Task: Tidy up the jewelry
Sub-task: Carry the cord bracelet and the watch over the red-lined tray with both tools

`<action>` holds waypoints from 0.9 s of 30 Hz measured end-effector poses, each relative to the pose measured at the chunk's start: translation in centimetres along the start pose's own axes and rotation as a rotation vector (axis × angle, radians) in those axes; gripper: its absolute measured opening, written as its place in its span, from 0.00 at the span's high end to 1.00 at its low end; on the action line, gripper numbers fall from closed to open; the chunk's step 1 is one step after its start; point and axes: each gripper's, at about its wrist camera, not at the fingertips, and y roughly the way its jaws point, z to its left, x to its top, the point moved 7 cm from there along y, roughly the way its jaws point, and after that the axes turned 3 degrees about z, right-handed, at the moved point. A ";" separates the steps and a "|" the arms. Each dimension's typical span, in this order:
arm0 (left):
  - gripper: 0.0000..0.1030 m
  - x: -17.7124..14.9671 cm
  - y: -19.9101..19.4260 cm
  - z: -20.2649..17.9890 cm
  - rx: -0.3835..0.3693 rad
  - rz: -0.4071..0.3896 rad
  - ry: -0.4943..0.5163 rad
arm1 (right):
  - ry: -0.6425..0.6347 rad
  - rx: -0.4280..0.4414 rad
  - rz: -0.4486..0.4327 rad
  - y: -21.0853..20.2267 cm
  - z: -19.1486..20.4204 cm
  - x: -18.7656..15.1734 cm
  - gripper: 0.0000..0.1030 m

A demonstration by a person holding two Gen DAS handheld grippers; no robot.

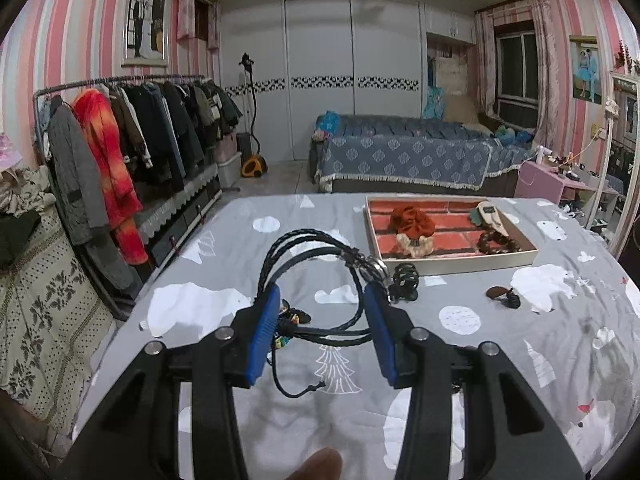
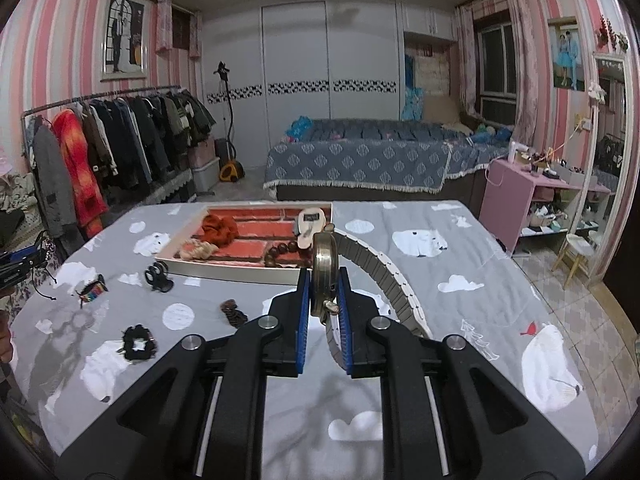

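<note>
Dim indoor light, fisheye-warped edges

My left gripper [image 2: 16, 266] shows only as a sliver at the right-wrist frame's edge — the small multicoloured trinket [image 1: 291, 316] hides behind my blue pad, unidentifiable.

Grey bedsheet [image 2: 460, 240] with white clouds; red brick-patterned tray [image 2: 256, 236] (upper centre); pink-striped wallpaper [image 2: 52, 40]; orange scrunchie [image 2: 218, 228].
</note>
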 end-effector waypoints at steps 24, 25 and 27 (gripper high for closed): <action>0.58 0.6 -5.7 0.2 0.023 -0.079 -0.006 | -0.009 0.007 -0.081 -6.2 0.5 0.0 0.86; 0.58 0.6 -5.7 0.3 0.025 -0.080 -0.005 | -0.008 0.007 -0.081 -6.2 0.4 0.0 0.86; 0.58 0.6 -5.7 0.3 0.025 -0.081 -0.005 | -0.009 0.008 -0.081 -6.3 0.5 0.0 0.86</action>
